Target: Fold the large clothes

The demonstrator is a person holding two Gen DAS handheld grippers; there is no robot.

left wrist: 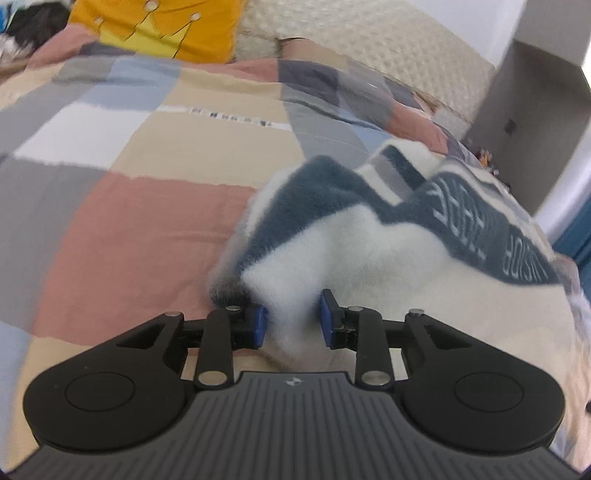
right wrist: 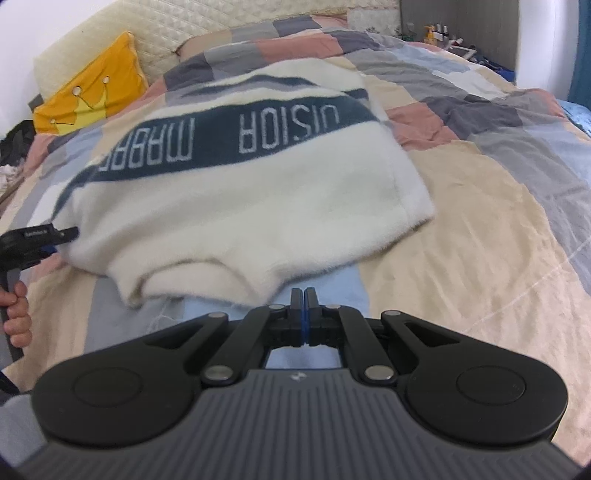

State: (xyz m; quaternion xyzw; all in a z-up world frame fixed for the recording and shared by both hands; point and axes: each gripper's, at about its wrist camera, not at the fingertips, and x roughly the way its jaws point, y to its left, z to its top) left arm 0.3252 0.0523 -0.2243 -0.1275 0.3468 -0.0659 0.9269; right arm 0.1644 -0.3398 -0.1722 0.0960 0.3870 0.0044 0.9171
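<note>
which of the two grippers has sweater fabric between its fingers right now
The left gripper: a fold of the white sweater sits between its parted jaws. The right gripper is shut on nothing, just short of the sweater's edge.

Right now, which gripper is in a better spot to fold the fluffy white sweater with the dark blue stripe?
Probably the left gripper: its blue pads sit either side of a fold of the fluffy white sweater. The right gripper is shut on nothing, just short of the hem.

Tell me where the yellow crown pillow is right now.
The yellow crown pillow sits at the head of the bed, upper left in the right wrist view, leaning against the quilted cream headboard, beyond the white sweater.
</note>
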